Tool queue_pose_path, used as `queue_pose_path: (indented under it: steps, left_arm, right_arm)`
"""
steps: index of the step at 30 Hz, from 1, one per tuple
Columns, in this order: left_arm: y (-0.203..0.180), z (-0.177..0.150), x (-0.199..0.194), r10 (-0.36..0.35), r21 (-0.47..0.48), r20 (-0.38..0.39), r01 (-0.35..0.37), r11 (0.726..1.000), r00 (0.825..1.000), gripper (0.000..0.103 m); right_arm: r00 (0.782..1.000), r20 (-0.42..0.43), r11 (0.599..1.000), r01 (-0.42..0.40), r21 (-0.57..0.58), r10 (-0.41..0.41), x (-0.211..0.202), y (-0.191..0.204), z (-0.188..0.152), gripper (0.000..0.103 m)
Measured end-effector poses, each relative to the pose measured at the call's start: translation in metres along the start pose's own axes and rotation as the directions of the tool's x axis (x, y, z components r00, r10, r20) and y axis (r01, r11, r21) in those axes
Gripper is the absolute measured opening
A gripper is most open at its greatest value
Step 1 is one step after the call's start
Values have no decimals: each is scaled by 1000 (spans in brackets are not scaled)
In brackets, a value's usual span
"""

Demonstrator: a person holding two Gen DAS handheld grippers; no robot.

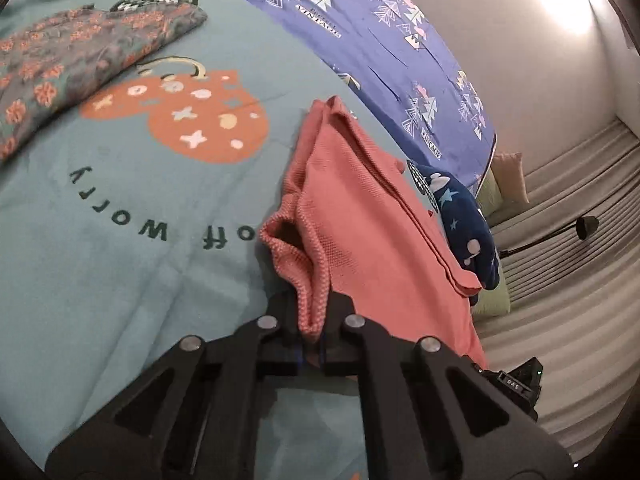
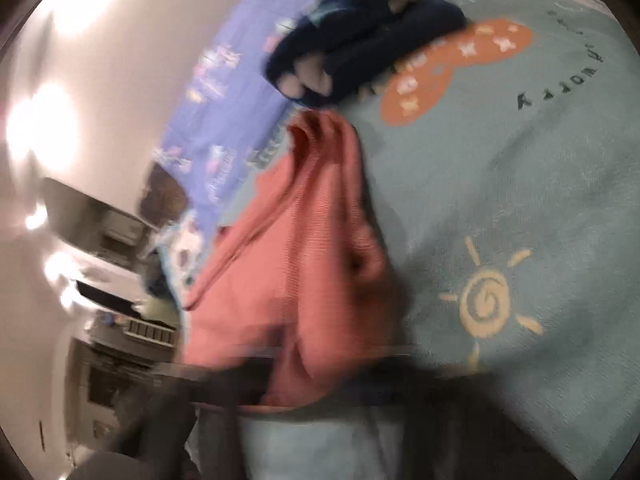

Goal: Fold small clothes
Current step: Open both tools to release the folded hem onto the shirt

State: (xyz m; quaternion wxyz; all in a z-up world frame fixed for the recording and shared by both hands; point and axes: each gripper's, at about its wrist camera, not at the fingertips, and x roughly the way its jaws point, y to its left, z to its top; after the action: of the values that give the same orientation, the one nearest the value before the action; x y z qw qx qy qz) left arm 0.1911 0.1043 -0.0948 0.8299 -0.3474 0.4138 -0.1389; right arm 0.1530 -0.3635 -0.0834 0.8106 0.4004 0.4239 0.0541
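Observation:
A pink knit garment is lifted above the teal bedspread. My left gripper is shut on its ribbed cuff, and the cloth stretches away to the right. The right wrist view is blurred by motion. There the pink garment hangs in folds in front of my right gripper, whose dark fingers pinch its lower edge. A dark blue starry garment lies bunched beyond the pink one; it also shows in the right wrist view.
A folded grey garment with orange flowers lies at the far left of the bed. A purple printed sheet covers the far side. A grey striped sofa with cushions stands off the bed's right edge. Blurred furniture stands by the wall.

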Motion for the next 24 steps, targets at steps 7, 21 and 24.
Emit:
queue_pose_path:
  steps: [7, 21, 24]
  left_arm:
    - [-47, -28, -84, -71, 204, 23, 65, 977, 997, 6]
    - [-7, -101, -141, 275, 400, 95, -290, 870, 957, 17]
    - [-21, -83, -131, 276, 479, 157, -318, 818, 948, 46]
  right_arm:
    - [999, 7, 995, -45, -95, 45, -57, 20, -30, 4]
    - [963, -94, 901, 198, -387, -252, -112, 1, -121, 25]
    - [933, 114, 779, 348, -522, -340, -118, 36, -106, 57]
